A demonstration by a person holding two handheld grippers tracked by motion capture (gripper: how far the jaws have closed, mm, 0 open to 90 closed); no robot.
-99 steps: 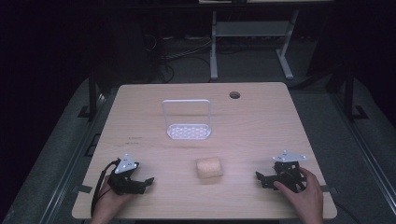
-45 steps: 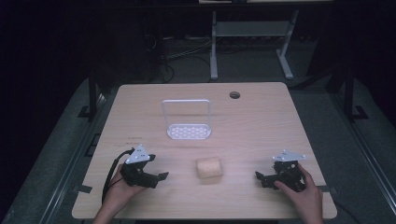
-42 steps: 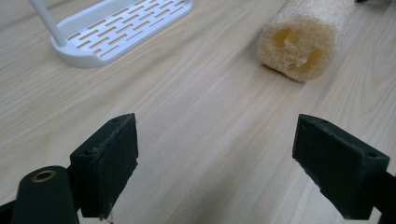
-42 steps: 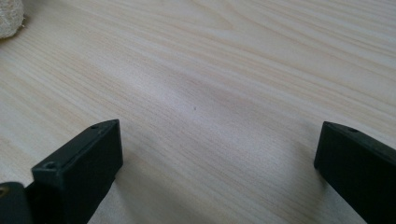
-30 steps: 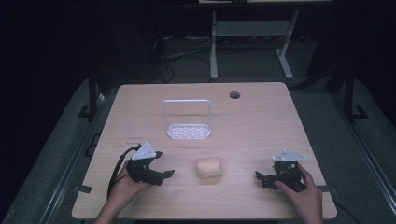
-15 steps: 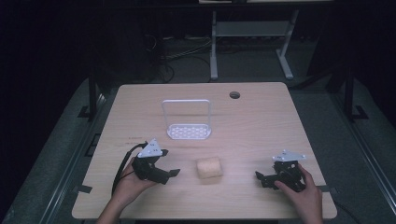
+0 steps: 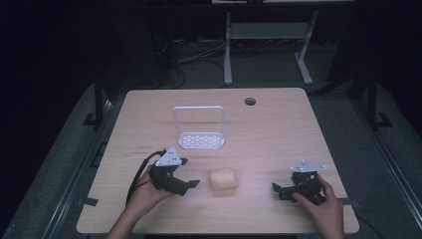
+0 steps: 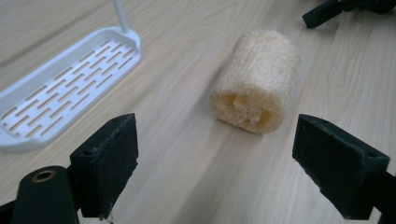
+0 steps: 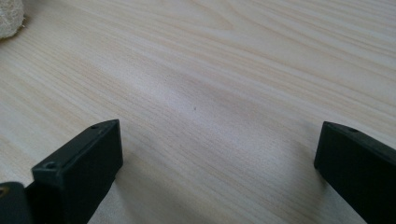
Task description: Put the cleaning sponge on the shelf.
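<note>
The room is dark around the pale wooden table (image 7: 278,129). The loofah roll (image 7: 222,179) lies at lower centre, apart from your left gripper (image 7: 189,185), whose jaws are wide. It looks light and soft, so grip its rounded sides gently. Your right gripper (image 7: 278,189), lower right, has wide, empty jaws

In front of you is a pale wood table (image 7: 278,129) with a round dark hole (image 7: 250,101) near its far edge. A white rack (image 7: 201,140) stands mid-table: a slotted tray with a tall wire loop rising upright from it. Nearer you, apart from the rack, a tan loofah (image 7: 222,179) lies on its side. Beyond the table you can see grey floor (image 7: 348,129), cables (image 7: 191,55) and a white stand (image 7: 228,50) in the dark.
</note>
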